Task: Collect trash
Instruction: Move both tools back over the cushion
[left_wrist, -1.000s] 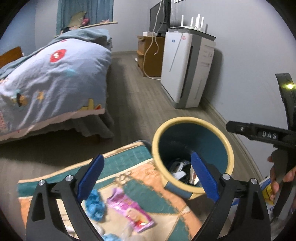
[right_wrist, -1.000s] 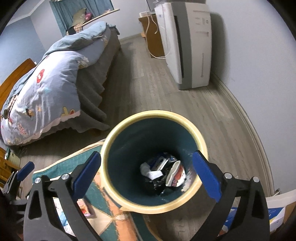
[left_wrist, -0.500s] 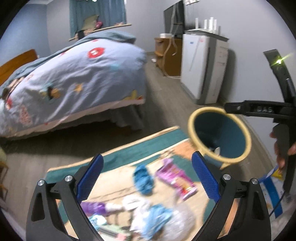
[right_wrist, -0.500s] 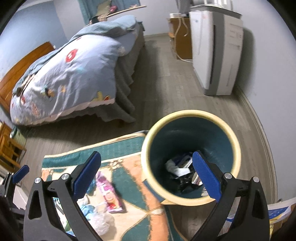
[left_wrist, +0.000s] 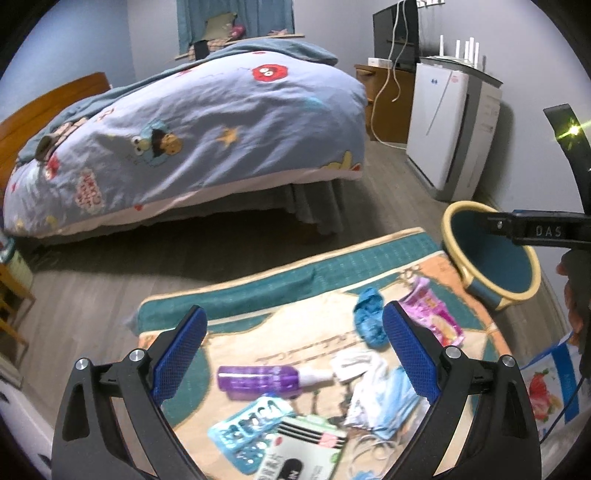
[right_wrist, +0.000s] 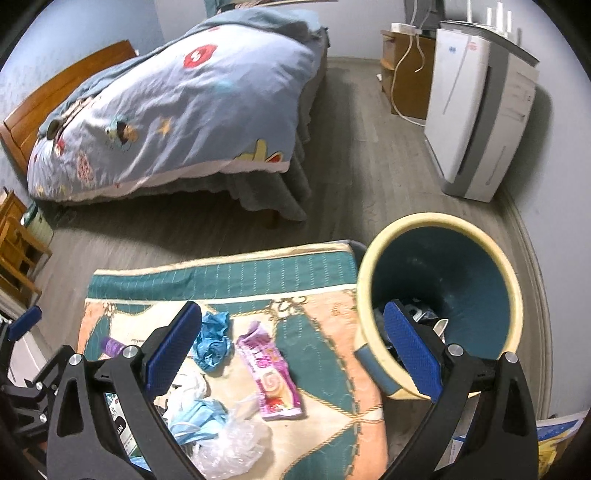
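Trash lies scattered on a patterned rug. A purple bottle, a blue blister pack, a blue crumpled wad, a pink wrapper and a blue face mask show under my left gripper, which hangs open and holds nothing. The yellow-rimmed teal bin stands at the rug's right edge with trash inside. My right gripper is open and empty above the pink wrapper, the blue wad and a clear plastic bag.
A bed with a blue cartoon quilt fills the left and back. A white air purifier and a wooden cabinet stand along the right wall. A printed box lies right of the rug. Wooden furniture sits at far left.
Both grippers have swung left, away from the bin and over the trash on the rug. The bin has slid toward the right edge of each view. Both stay open.
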